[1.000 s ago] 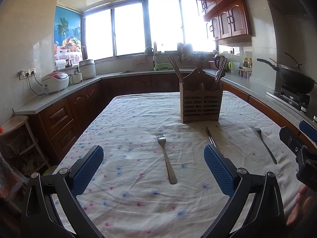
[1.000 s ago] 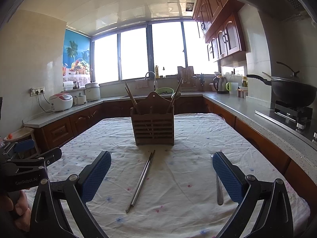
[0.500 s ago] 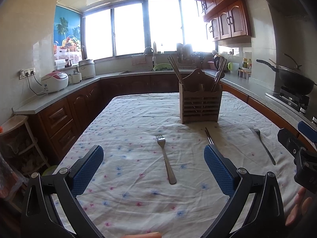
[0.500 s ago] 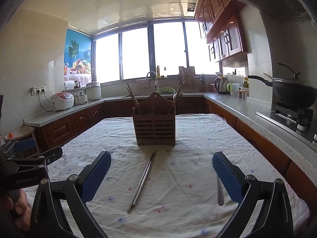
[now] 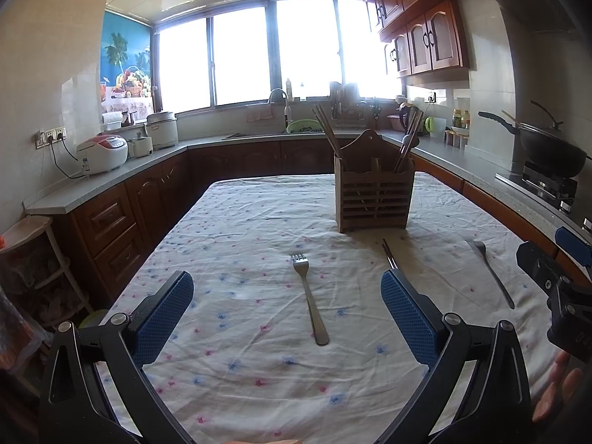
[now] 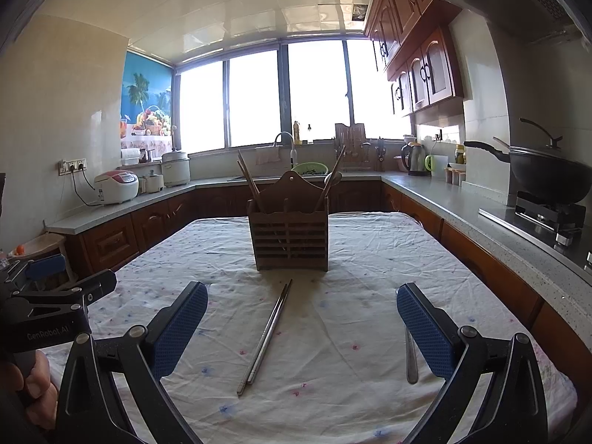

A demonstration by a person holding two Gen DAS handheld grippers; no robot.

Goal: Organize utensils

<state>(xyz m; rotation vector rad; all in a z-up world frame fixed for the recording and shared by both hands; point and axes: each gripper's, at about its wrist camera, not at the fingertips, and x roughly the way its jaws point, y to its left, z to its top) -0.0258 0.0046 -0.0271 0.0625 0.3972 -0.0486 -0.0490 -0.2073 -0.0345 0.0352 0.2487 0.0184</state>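
Fork (image 5: pixel 309 298) lies flat mid-surface, chopsticks (image 6: pixel 265 335) beside it, spoon (image 5: pixel 490 273) farther right, all before the wooden holder (image 5: pixel 373 198). Left tongs (image 5: pixel 288 318) and right tongs (image 6: pixel 301 329) hover spread apart, empty, above the cloth-covered surface (image 5: pixel 236 229).

Spoon (image 6: pixel 410 355) bowl behind right finger (image 6: pixel 425 329)

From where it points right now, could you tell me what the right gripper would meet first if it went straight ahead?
Most likely the metal chopsticks lying on the tablecloth between the open right gripper fingers; beyond them stands the wooden utensil holder. Depth is uncertain.
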